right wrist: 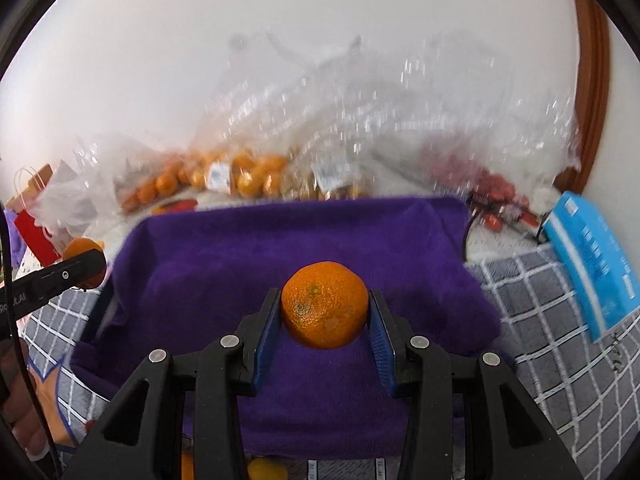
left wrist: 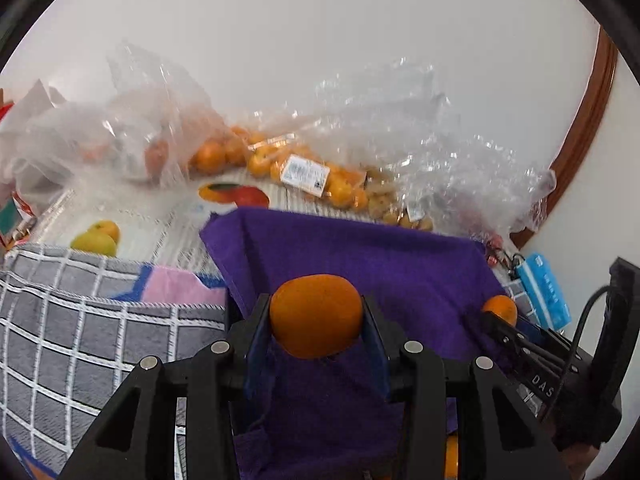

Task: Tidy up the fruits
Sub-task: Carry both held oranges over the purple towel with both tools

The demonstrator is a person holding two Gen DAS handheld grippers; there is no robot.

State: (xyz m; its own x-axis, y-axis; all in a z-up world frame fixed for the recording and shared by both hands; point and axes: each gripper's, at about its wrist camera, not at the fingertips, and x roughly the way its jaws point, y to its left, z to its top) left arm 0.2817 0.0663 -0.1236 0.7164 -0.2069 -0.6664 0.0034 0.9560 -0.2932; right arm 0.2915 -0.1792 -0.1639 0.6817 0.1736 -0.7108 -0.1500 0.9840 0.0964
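Left wrist view: each gripper (left wrist: 316,320) clamps a mandarin (left wrist: 316,314) over purple cloth (left wrist: 380,260), bagged fruit (left wrist: 304,172) heaped beyond.

Orange tangerine (right wrist: 325,311) over purple towel (right wrist: 240,264) (grey white-checked cloth (right wrist: 560,344) beneath).

Both the left gripper (left wrist: 316,320) and the right gripper (right wrist: 325,312) tilt downward, fingers clamped on a mandarin each.

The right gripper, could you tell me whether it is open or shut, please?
Shut on a mandarin: the right gripper has both blue pads pressed against the fruit's sides, holding it above the purple towel.
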